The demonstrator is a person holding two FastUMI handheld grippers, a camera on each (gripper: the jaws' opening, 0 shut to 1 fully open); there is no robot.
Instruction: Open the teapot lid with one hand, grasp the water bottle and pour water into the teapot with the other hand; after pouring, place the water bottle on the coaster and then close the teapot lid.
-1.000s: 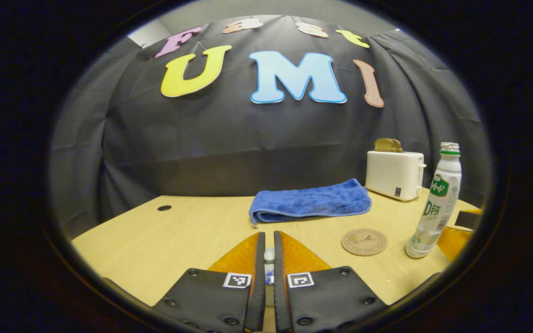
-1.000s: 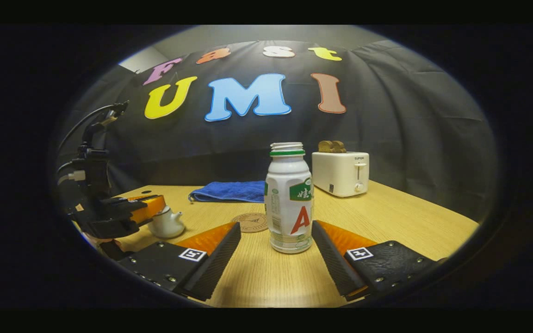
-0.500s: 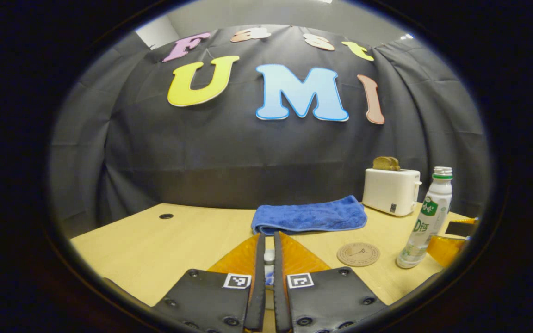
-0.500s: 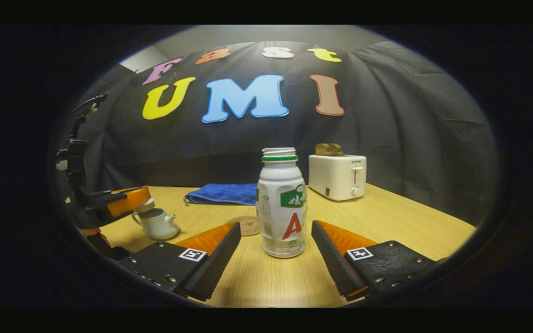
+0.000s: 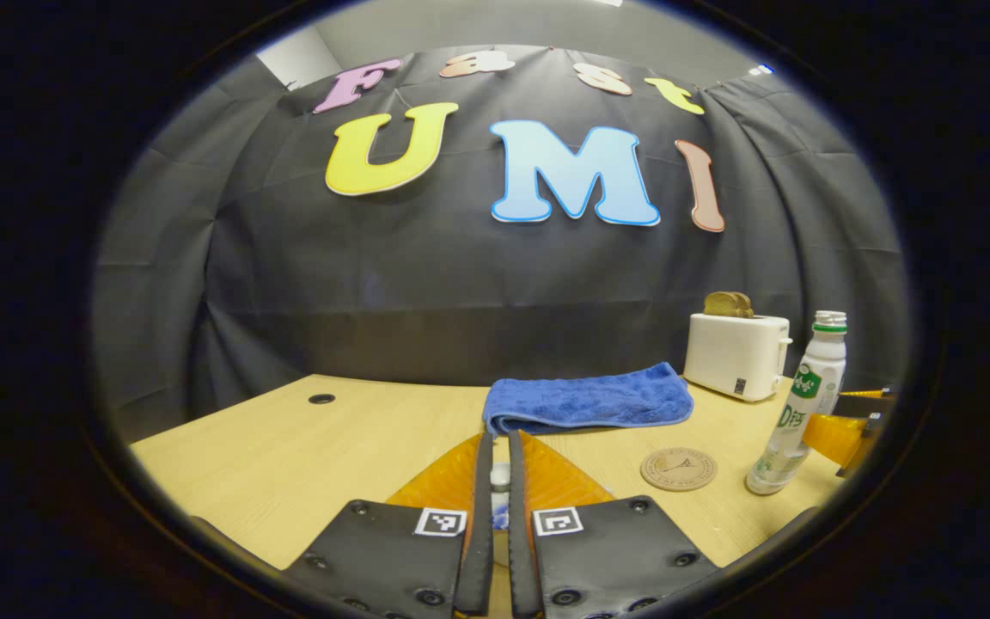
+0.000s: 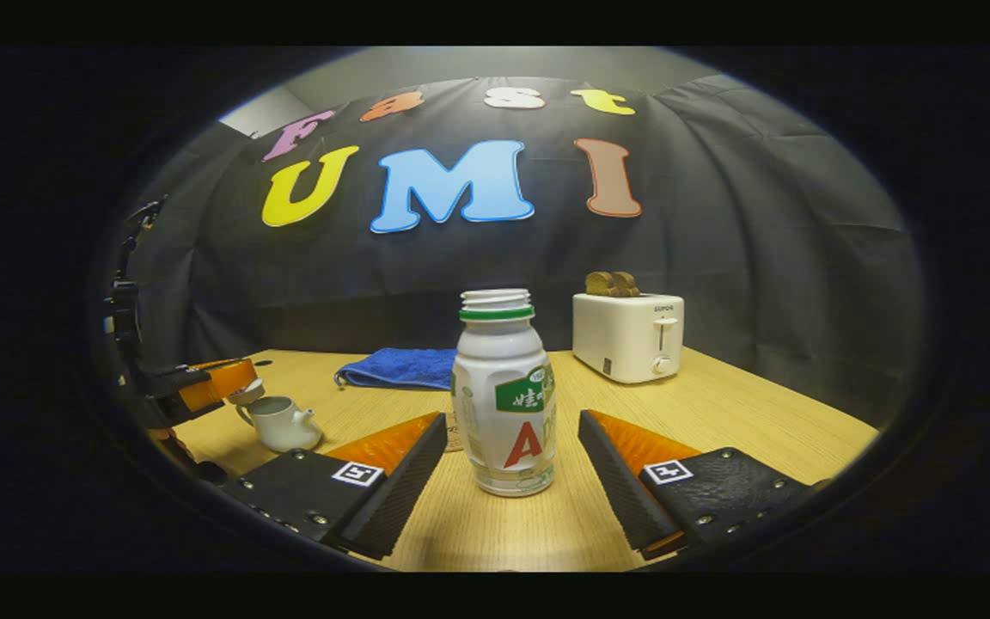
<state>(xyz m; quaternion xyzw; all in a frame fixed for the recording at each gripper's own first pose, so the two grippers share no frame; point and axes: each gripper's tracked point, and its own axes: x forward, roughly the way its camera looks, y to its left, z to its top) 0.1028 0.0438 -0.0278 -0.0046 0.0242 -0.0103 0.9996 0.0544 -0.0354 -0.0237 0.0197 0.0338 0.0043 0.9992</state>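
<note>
The water bottle [image 6: 504,395] stands upright and uncapped on the wooden table [image 6: 718,413], between the spread fingers of the right gripper [image 6: 512,464], which do not touch it. Behind it, partly hidden by it, lies the round coaster [image 5: 678,469], and farther back a folded blue towel [image 6: 396,368] and a white toaster [image 6: 628,335] with two slices of bread [image 6: 611,284] poking up. In the right gripper view the white teapot [image 6: 280,423] sits at the left, open, with the left gripper [image 6: 207,387] just above it pinching the lid [image 6: 246,394] by its knob. In the left gripper view that gripper's fingers [image 5: 478,516] are pressed nearly together on a small pale knob. The bottle's label shows a large red letter; the toaster's small lettering is too fine to make out.
</note>
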